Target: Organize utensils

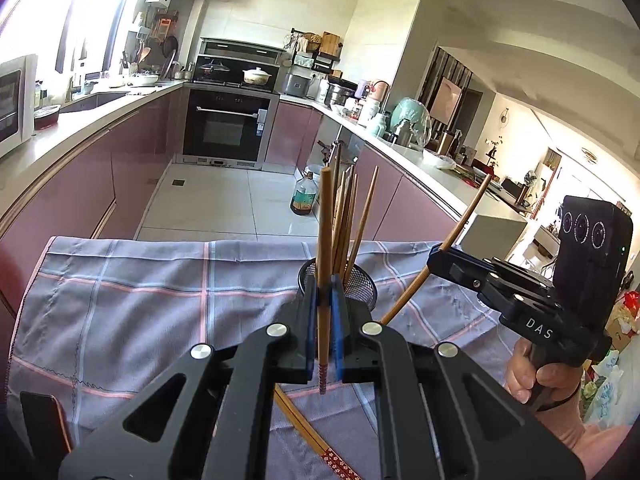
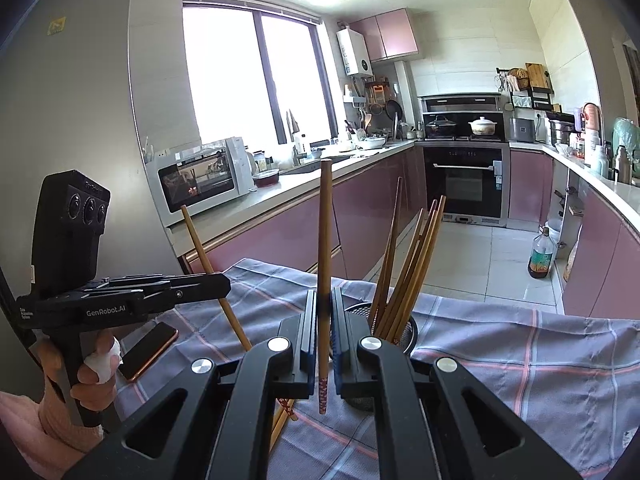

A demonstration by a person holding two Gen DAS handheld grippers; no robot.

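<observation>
Holding one chopstick upright in each gripper, left gripper [image 1: 325, 312] and right gripper [image 2: 325, 320] both clamped, above mesh holder [image 1: 360, 286] already carrying several sticks on checked cloth [image 1: 140, 300]; loose chopsticks [image 1: 312, 436] still lying near.

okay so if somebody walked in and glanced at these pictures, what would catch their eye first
Probably the two grippers, each shut on a single upright chopstick: the left gripper and the right gripper, raised over a checked cloth. Just behind them a black mesh holder stands on the cloth, already bristling with chopsticks. More loose chopsticks lie on the cloth below the grippers.
</observation>
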